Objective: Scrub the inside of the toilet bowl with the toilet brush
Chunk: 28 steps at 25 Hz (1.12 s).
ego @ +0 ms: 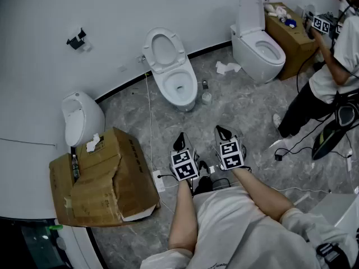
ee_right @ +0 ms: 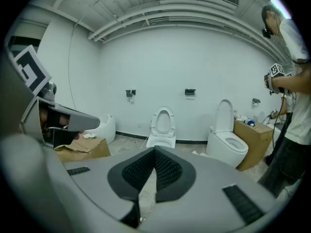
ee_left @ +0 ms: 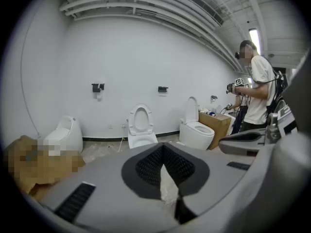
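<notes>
A white toilet (ego: 171, 72) with its lid up stands against the far wall, straight ahead of both grippers; it also shows as toilet (ee_left: 141, 127) and toilet (ee_right: 162, 127). A small white pot (ego: 206, 97) with a dark piece above it stands on the floor at its right; I cannot tell whether it holds the brush. My left gripper (ego: 180, 137) and right gripper (ego: 222, 132) hover side by side over the floor, well short of the bowl. Both are shut and hold nothing, seen as left gripper (ee_left: 164, 147) and right gripper (ee_right: 155, 151).
A second toilet (ego: 258, 46) stands at the right, next to a brown box (ego: 291, 38). Another person (ego: 331, 66) with grippers stands there. A crushed cardboard box (ego: 104, 178) and a low white fixture (ego: 78, 119) are at the left. Cables (ego: 150, 128) run over the grey floor.
</notes>
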Tool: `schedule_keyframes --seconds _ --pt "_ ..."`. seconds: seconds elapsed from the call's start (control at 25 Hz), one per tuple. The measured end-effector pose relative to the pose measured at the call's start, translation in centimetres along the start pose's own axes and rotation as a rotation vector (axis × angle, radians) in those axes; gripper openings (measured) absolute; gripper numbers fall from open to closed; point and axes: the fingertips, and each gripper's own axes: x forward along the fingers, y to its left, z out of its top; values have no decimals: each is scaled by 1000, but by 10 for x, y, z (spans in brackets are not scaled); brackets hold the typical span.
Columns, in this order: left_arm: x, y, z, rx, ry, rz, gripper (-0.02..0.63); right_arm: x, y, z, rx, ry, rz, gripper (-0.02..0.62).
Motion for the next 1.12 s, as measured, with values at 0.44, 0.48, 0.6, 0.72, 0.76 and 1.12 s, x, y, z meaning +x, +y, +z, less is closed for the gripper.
schedule_keyframes --seconds 0.44,0.48,0.6,0.72,0.76,1.12 --pt "82 42 7 -53 112 -119 23 98 26 26 49 21 21 5" --pt "90 44 9 -56 120 -127 23 105 22 25 72 35 16 5" --pt "115 54 6 -80 163 -151 23 125 22 19 33 95 37 6" --pt "134 67 3 -135 178 -157 23 138 19 11 8 136 24 5" --pt "139 71 4 -154 180 -163 23 143 16 10 18 151 10 6" --pt "153 98 -30 -284 281 -210 23 160 -9 6 84 214 -106 6"
